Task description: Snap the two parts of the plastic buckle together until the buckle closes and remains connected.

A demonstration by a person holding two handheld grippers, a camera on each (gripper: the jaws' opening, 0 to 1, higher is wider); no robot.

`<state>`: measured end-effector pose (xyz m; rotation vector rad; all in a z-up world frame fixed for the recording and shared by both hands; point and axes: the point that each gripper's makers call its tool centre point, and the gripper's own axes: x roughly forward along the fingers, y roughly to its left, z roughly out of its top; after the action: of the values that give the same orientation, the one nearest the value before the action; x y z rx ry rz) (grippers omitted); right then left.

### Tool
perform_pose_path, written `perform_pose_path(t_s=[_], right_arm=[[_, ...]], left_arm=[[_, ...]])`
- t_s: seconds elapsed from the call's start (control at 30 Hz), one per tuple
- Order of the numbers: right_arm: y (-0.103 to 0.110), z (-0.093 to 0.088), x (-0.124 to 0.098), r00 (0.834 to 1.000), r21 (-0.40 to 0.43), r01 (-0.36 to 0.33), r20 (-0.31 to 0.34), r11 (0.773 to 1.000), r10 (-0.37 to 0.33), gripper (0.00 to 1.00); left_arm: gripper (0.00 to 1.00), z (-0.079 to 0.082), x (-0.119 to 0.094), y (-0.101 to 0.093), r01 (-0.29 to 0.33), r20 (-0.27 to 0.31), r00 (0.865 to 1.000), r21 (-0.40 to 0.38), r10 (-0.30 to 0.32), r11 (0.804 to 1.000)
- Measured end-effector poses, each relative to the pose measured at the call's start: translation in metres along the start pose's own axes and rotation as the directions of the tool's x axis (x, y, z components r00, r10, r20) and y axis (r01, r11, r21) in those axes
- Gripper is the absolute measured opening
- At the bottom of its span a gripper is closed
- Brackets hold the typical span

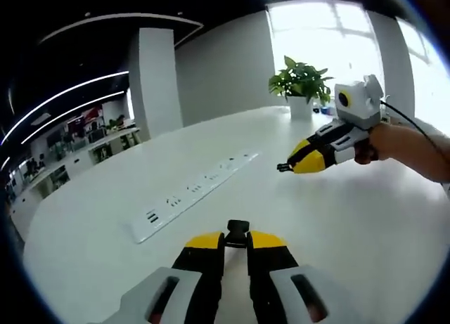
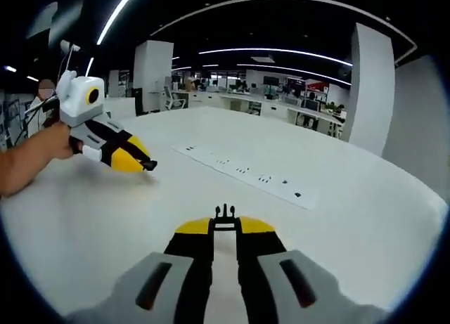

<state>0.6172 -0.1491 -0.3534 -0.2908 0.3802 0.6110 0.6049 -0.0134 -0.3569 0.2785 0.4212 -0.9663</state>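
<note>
In the left gripper view my left gripper (image 1: 236, 242) is shut on a black buckle part (image 1: 238, 230), a blocky piece sticking out past the yellow tips. To the right hovers my right gripper (image 1: 287, 167), a small black piece at its tip. In the right gripper view my right gripper (image 2: 225, 228) is shut on the pronged black buckle part (image 2: 225, 214). My left gripper (image 2: 149, 166) comes in from the left with the other black part at its tip. The two grippers are held apart above the white table (image 2: 337, 247).
A long white socket strip (image 1: 193, 190) (image 2: 246, 173) is set into the table between the grippers. A potted plant (image 1: 302, 81) stands at the table's far edge. A person's forearm (image 1: 422, 148) (image 2: 28, 159) holds each gripper. Pillars and office desks lie beyond.
</note>
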Motion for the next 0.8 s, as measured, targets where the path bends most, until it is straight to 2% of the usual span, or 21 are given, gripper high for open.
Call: perform_pose_path(t_s=[0.07,0.13,0.23,0.3,0.37,0.47,0.53,0.8], right_arm=[[0.002,0.002,0.001,1.0,-0.02,-0.024,0.004,1.0,0.024,0.1],[0.003,0.001,0.002,0.999,-0.015,-0.051,-0.015,0.999,0.051,0.1],[0.002,0.003,0.004,0.997,-0.036,-0.078,-0.002,0.996,0.078,0.1],[0.008,0.002,0.004,0.991,-0.054,-0.134,-0.006,0.99,0.134,0.1],[0.012,0.0,0.003,0.984,-0.057,-0.176,-0.012,0.983,0.176,0.1],[0.021,-0.002,0.001,0.968,-0.065,-0.25,-0.017,0.966,0.249,0.1],[0.021,-0.006,0.0,0.967,-0.074,-0.255,-0.038,0.964,0.253,0.1],[0.026,-0.006,-0.007,0.953,-0.117,-0.301,-0.014,0.946,0.301,0.1]], left_arm=[[0.11,-0.004,0.0,0.001,0.0,-0.023,1.0,0.019,0.0,1.0],[0.11,-0.007,0.0,0.005,-0.002,-0.032,0.999,0.012,0.002,1.0],[0.11,-0.009,-0.002,0.005,0.017,-0.039,0.999,0.004,-0.016,1.0],[0.11,-0.003,-0.005,-0.002,0.063,-0.013,0.998,0.029,-0.062,0.998],[0.11,-0.002,-0.008,-0.003,0.071,-0.007,0.997,0.027,-0.07,0.997],[0.11,-0.006,-0.009,-0.01,0.131,-0.032,0.991,0.047,-0.13,0.99],[0.11,-0.009,-0.011,-0.012,0.154,-0.047,0.987,0.053,-0.152,0.987],[0.11,-0.015,-0.015,-0.015,0.183,-0.079,0.981,0.072,-0.177,0.98]])
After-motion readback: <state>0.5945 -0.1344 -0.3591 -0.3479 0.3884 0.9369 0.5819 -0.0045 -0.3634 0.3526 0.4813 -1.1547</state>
